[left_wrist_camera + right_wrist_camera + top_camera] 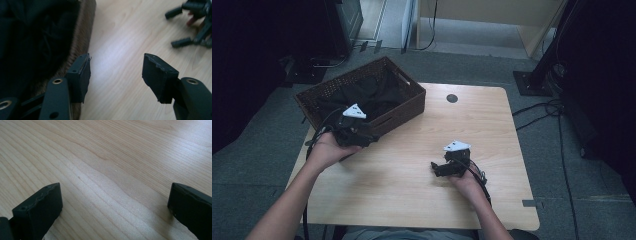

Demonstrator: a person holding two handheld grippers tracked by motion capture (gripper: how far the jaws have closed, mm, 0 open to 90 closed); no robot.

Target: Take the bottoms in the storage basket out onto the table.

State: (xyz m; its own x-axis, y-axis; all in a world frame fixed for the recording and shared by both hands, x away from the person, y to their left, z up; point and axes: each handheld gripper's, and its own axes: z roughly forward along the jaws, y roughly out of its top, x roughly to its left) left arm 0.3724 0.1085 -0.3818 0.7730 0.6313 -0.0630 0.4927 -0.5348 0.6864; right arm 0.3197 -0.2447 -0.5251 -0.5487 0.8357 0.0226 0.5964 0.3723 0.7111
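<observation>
A brown wicker basket stands on the back left corner of the wooden table, with dark cloth bundled inside. My left gripper hovers at the basket's near wall. In the left gripper view its jaws stand open over bare wood with nothing between them; the basket wall and the dark cloth lie to their left. My right gripper rests low near the table's middle front, also seen from the left one. Its jaws are wide open over bare wood.
A small black round cap sits in the tabletop near the back edge. Cables run over the grey floor to the right, beside a dark stand base. Dark equipment stands at the back left.
</observation>
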